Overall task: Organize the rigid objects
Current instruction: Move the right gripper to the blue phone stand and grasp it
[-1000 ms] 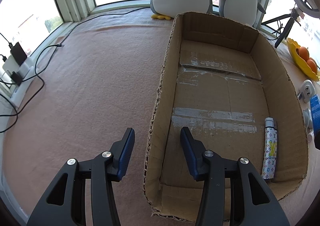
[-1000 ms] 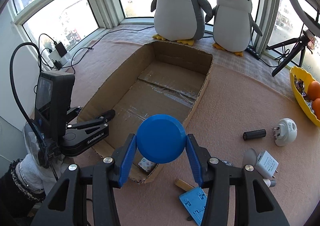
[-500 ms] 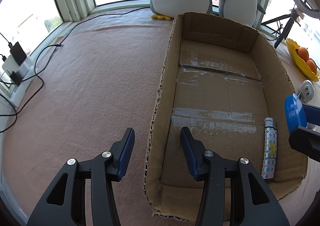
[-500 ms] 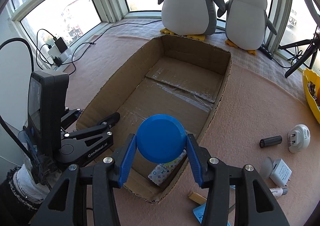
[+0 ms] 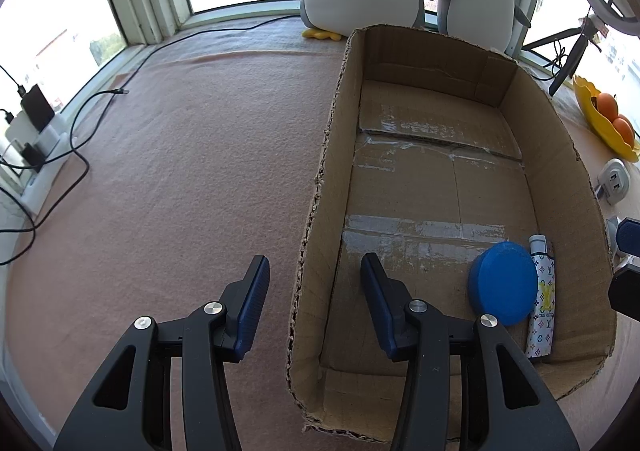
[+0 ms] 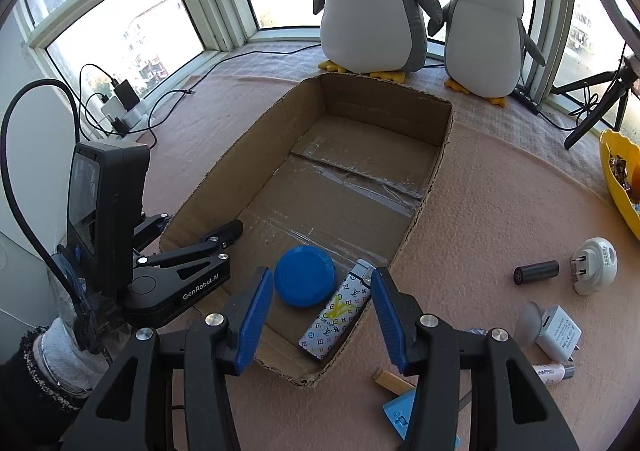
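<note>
The round blue plastic lid [image 6: 305,275] lies flat on the floor of the open brown cardboard box [image 6: 424,187], near its front corner, touching the monogram-patterned white lighter case [image 6: 335,314]. It looks light, stiff and smooth; gripping across its rim would suit. The right gripper [image 6: 322,310] hangs wide and empty above; the left gripper [image 5: 312,289], also wide, straddles the box's side wall.

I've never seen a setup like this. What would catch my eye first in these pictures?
Probably the two big plush penguins standing by the window, just behind a long open cardboard box. Next, the bright blue round lid lying at the near end of the box beside a patterned lighter. The black, blue-padded right gripper is open above them, and the left gripper straddles the box's wall.
</note>
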A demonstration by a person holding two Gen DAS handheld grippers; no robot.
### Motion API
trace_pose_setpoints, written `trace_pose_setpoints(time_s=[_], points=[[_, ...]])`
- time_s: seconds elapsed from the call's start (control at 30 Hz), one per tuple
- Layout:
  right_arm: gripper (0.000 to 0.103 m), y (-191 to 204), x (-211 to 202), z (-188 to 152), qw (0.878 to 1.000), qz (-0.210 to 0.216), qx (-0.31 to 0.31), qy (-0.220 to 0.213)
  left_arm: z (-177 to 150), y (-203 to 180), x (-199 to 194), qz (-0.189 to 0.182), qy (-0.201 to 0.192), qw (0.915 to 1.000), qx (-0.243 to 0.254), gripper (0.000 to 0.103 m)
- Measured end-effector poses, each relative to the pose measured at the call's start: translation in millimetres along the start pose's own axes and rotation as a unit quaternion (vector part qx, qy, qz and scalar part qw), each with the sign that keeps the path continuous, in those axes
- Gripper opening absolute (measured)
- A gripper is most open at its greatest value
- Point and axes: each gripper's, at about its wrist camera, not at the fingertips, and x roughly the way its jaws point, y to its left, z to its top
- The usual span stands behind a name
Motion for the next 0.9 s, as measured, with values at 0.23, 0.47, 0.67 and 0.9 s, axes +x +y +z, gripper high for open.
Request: trace_pose_setpoints(time_s=[0.23,0.47,0.67,0.9], points=[[0.047,-26,-32,-26,1.0,0.01,-0.001,-0.004,0,0,0,0.003,-0.002,1.0,0.004,0.047],[0.047,-54,-49,-58,1.0,-0.001,-0.005,0.013,0,-1,0,0.004,-0.001,1.0,0.006,0.047],[0.047,-66,-49,-83,0.999,-0.016,-0.024,0.039,0,-2,0,0.006,-0.001,1.0,0.006,0.047],[0.047,-67,-32,-97,0.997,-0.013,-0.044,0.069,1,-1,-1,0.006,0.001,1.0,0.006,0.047]])
